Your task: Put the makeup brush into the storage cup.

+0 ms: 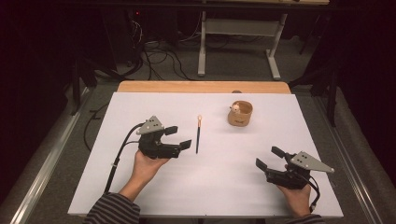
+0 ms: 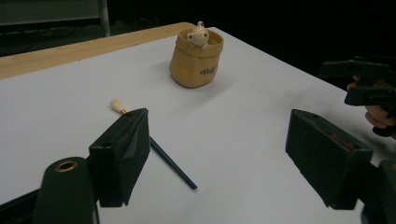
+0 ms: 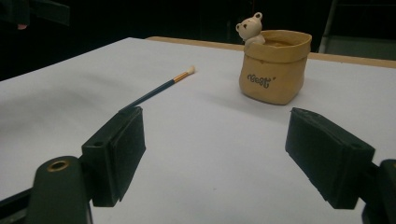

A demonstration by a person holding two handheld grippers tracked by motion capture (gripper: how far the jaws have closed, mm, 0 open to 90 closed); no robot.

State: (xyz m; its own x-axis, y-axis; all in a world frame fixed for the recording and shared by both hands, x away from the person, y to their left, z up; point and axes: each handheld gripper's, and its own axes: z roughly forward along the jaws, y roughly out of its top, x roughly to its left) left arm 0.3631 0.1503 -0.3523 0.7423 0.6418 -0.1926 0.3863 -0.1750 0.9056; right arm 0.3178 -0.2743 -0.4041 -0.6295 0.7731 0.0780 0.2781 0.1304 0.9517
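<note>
Both grippers hang wide and empty, the left gripper [image 1: 179,137] just beside the brush [image 1: 198,134], which lies at its 3 o'clock with its long axis running 12 to 6, tip far, while the right gripper [image 1: 269,157] sits well apart.

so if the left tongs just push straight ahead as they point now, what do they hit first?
Probably the brush: it lies just ahead of the open left tongs, its handle passing by one jaw in the left gripper view. The pot sits farther off. Depth is unclear.
</note>
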